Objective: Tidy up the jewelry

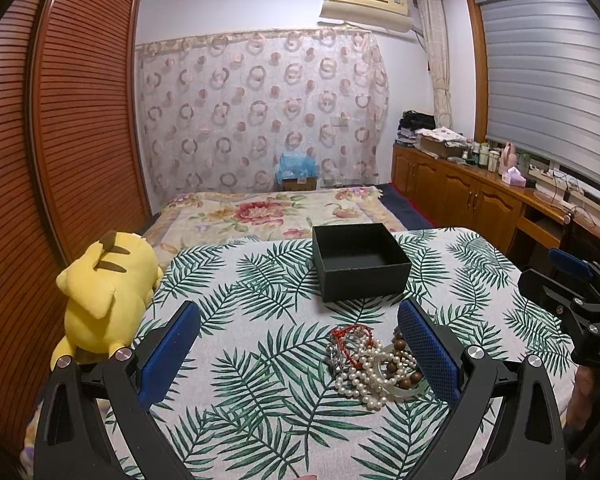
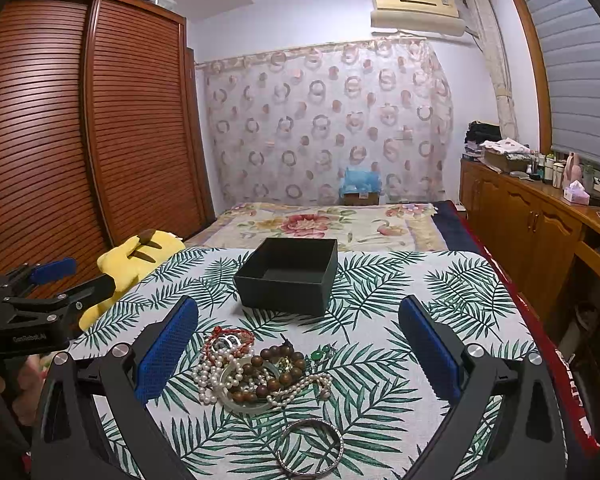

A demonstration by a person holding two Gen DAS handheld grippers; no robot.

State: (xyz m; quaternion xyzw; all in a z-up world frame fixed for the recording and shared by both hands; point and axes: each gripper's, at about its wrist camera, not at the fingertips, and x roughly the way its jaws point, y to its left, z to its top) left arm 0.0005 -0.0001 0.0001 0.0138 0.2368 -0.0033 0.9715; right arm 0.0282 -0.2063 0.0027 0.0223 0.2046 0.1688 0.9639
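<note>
A tangled pile of jewelry (image 1: 374, 368) lies on the leaf-print cloth: pearl strands, brown wooden beads, a red bead string and a pale jade bangle. It also shows in the right wrist view (image 2: 256, 368), with a silver bangle (image 2: 310, 448) lying nearer. An open, empty black box (image 1: 360, 260) stands behind the pile, also in the right wrist view (image 2: 288, 274). My left gripper (image 1: 298, 312) is open and empty, its right finger beside the pile. My right gripper (image 2: 298, 308) is open and empty, above the pile.
A yellow plush toy (image 1: 100, 292) lies at the table's left edge. A bed with a floral blanket (image 1: 276, 212) is behind the table. A slatted wooden wardrobe (image 1: 60, 120) stands on the left, wooden cabinets (image 1: 472, 192) on the right.
</note>
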